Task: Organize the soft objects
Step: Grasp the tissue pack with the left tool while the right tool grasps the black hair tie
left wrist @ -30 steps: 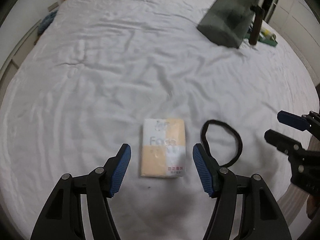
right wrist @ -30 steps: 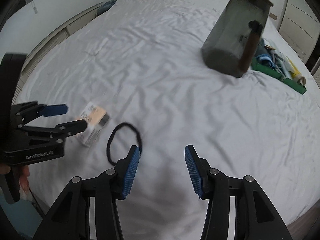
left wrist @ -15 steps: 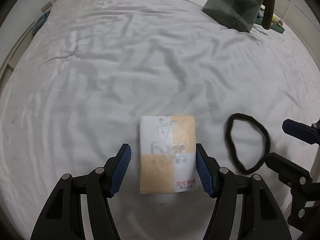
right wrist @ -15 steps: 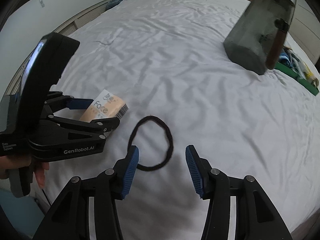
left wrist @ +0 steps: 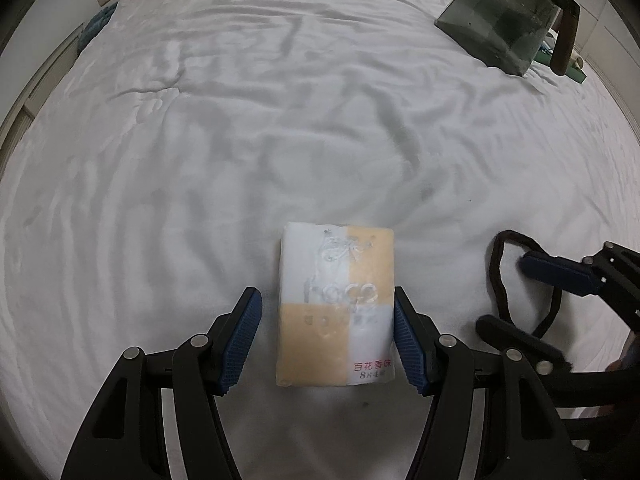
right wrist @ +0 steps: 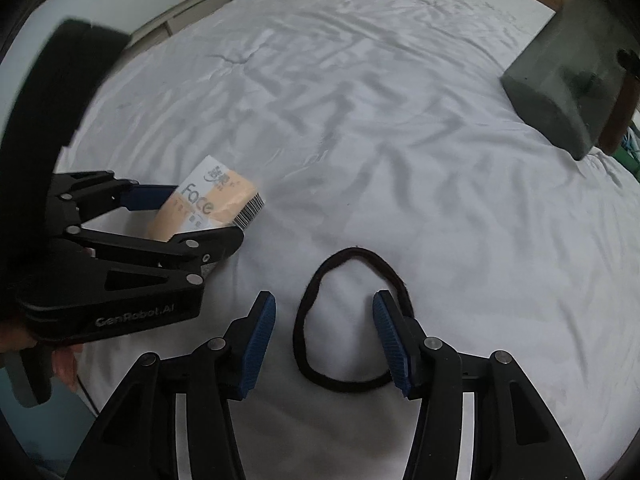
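Observation:
A white and orange tissue pack [left wrist: 336,304] lies flat on the white bed sheet [left wrist: 280,120]. My left gripper [left wrist: 325,298] is open and straddles it. The right pad [left wrist: 404,332] sits at the pack's edge and the left pad [left wrist: 244,332] stands clear of it. A black hair band [right wrist: 304,320] lies to the pack's right. My right gripper [right wrist: 324,300] is open low over it, with the band's left side between the fingers. The right wrist view shows the left gripper [right wrist: 208,213] around the pack [right wrist: 216,196]; the left wrist view shows the right gripper [left wrist: 532,300] at the band [left wrist: 496,272].
A dark translucent container [left wrist: 508,12] with a brown handle [left wrist: 564,36] stands at the far right of the bed, also seen as the container [right wrist: 560,92]. A green tray [left wrist: 576,74] lies behind it. A blue cloth [left wrist: 98,24] sits off the far left edge.
Both grippers have come down closer to the sheet. The left one now has the tissue pack between its fingers, and the right one has moved over the hair band.

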A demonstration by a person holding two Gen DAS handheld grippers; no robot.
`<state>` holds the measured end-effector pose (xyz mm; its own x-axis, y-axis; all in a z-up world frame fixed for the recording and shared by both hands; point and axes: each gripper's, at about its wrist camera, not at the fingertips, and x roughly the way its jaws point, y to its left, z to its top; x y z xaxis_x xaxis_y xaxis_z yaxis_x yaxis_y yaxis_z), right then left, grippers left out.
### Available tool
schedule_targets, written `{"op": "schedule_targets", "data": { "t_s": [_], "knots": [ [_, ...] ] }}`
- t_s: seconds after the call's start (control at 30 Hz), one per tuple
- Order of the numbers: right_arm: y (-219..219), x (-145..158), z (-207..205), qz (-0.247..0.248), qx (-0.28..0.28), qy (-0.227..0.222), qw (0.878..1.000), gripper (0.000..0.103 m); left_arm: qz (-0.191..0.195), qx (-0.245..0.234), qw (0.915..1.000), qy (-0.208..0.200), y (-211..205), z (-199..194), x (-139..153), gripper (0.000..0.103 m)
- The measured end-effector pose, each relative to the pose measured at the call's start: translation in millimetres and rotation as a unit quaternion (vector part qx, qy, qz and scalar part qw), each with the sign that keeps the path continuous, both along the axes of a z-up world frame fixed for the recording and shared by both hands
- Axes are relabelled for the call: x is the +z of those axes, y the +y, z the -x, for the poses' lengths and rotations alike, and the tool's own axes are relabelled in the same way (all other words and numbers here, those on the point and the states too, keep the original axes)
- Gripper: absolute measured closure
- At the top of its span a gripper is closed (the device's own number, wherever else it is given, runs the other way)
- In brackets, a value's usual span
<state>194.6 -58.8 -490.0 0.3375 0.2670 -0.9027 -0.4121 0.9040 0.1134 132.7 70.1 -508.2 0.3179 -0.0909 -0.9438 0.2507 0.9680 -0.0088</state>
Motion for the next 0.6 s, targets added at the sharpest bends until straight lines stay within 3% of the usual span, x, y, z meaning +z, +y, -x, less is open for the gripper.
{"op": "schedule_targets", "data": {
  "t_s": [0.07,0.17,0.43,0.5,0.6],
  "knots": [
    [3.0,-6.2,-4.9,0.002,-0.002,0.008,1.000,0.053,-0.001,0.000,1.0000,0.001,-0.7,0.8,-0.7,0.045],
    [6.1,-13.8,-12.5,0.006,-0.003,0.016,1.000,0.071,-0.004,-0.001,1.0000,0.002,0.2,1.1,-1.4,0.045],
    [6.0,-25.0,-24.6,0.004,-0.007,0.021,1.000,0.080,-0.005,0.004,1.0000,0.005,-2.3,-2.3,-3.9,0.045],
    [3.4,-26.2,-25.1,0.002,-0.009,0.024,1.000,0.091,-0.005,0.004,1.0000,0.004,-3.1,-3.6,-4.4,0.045],
    [0.6,-27.2,-27.2,-0.007,-0.008,0.034,0.999,0.099,-0.008,0.005,0.9999,0.003,-8.0,-6.2,-5.8,0.045]
  ]
}}
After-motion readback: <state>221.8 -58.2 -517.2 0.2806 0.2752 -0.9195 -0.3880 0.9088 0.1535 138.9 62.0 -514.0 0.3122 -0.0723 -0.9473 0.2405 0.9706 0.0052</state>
